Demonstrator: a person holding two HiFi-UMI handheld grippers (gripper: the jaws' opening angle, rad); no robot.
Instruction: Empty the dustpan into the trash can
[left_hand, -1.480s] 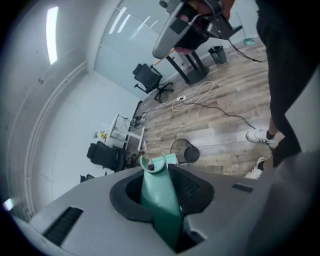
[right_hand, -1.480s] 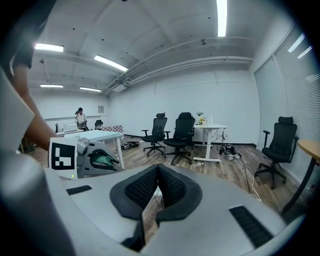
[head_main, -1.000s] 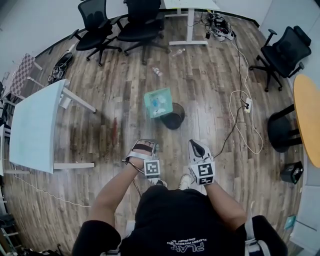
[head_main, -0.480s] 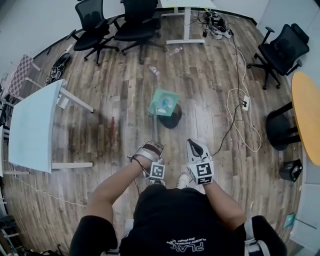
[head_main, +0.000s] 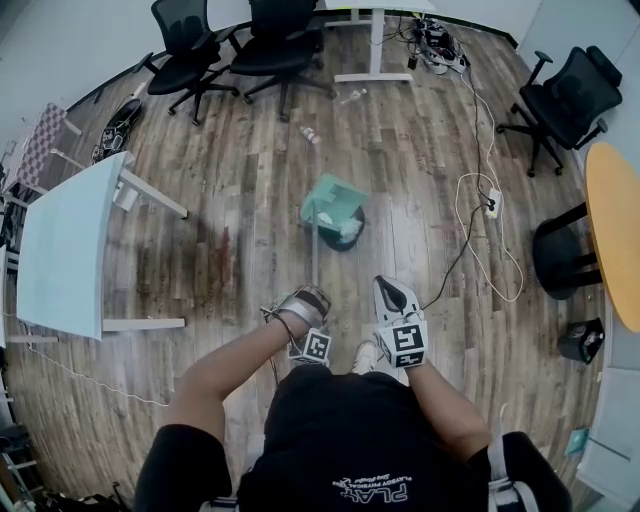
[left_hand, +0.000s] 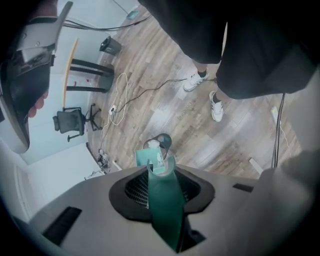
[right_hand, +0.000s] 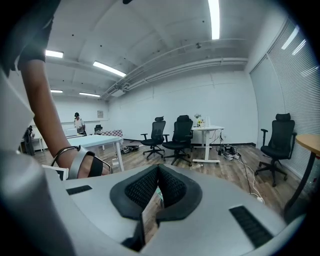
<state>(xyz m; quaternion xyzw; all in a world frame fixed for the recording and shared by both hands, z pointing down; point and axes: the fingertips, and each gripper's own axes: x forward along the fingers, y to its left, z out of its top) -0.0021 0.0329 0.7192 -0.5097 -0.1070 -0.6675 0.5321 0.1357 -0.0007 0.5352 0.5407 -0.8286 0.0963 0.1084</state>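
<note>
One dustpan (head_main: 333, 197) — tipped over trash can (head_main: 352, 240), left gripper (head_main: 306, 300) clamping handle.

Office-type room, wood-plank floor (head_main: 240, 180). White table (head_main: 65, 250) on my left, round wooden table (head_main: 615, 230) at the right edge. Two black office chairs (head_main: 185, 45) at the far end by a white desk (right_hand: 207, 131), 1 more chair (head_main: 570, 95) far right. White cord + power strip (head_main: 492, 208) on the floor. White walls (right_hand: 200, 95), tube lights (right_hand: 215, 17) overhead, blinds (right_hand: 295, 75) on the right.
</note>
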